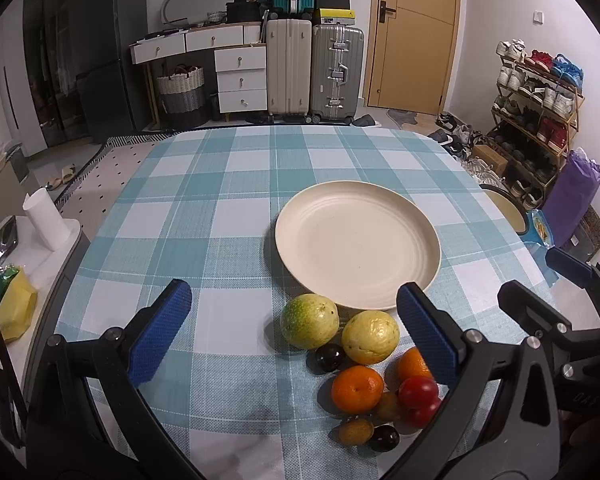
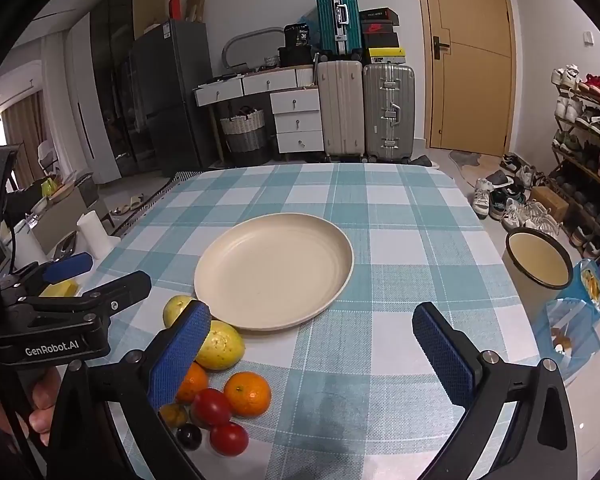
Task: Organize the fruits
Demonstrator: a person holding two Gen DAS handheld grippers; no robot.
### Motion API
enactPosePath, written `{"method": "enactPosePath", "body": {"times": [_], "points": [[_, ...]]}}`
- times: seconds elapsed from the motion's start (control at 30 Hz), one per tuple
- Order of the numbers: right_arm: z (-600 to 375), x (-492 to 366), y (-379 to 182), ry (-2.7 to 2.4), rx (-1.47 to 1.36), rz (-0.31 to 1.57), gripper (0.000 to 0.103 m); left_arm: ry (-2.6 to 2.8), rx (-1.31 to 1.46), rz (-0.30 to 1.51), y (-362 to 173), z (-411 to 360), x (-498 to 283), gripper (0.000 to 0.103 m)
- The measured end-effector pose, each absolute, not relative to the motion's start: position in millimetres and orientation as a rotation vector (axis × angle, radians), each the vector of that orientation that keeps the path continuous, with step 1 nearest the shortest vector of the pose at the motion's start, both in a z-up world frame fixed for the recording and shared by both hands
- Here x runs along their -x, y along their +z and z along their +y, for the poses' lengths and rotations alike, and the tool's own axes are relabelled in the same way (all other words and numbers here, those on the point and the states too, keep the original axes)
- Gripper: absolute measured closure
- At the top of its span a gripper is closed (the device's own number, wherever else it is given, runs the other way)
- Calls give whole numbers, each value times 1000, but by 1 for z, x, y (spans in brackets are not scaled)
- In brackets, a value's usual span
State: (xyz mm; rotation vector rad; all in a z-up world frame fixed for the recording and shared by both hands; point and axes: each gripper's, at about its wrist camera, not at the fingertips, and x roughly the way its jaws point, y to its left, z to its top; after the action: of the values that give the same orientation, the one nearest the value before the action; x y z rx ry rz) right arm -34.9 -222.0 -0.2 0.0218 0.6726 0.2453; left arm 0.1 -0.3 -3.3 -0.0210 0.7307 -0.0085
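A cream plate (image 1: pixel 358 248) (image 2: pixel 274 268) lies bare on the checked tablecloth. Just in front of it sits a cluster of fruit. It holds two yellow-green round fruits (image 1: pixel 309 321) (image 2: pixel 222 346), two oranges (image 1: pixel 357 389) (image 2: pixel 247 394), two red tomatoes (image 1: pixel 418 391) (image 2: pixel 211 406), dark plums (image 1: pixel 329 357) (image 2: pixel 189 436) and small brown fruits (image 1: pixel 355 431). My left gripper (image 1: pixel 294 292) hovers open over the cluster's left part, with nothing between its pads. My right gripper (image 2: pixel 312 312) is open to the right of the cluster, above bare cloth.
Each gripper shows in the other's view: the right gripper (image 1: pixel 540 280) and the left gripper (image 2: pixel 116 268), held by a hand. A cream bucket (image 2: pixel 538 258) and a blue bag (image 2: pixel 576 320) stand off the table's right edge. A white roll (image 1: pixel 46 218) is at the left.
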Motion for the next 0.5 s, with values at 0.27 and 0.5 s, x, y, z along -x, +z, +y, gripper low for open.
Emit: {"method": "enactPosePath", "body": {"times": [0.27, 0.5], "points": [[-220, 35, -2, 249, -25, 675, 0, 5, 22, 729, -6, 1, 0, 1], [-217, 35, -4, 254, -26, 675, 0, 13, 30, 739, -11, 2, -2, 1]]}}
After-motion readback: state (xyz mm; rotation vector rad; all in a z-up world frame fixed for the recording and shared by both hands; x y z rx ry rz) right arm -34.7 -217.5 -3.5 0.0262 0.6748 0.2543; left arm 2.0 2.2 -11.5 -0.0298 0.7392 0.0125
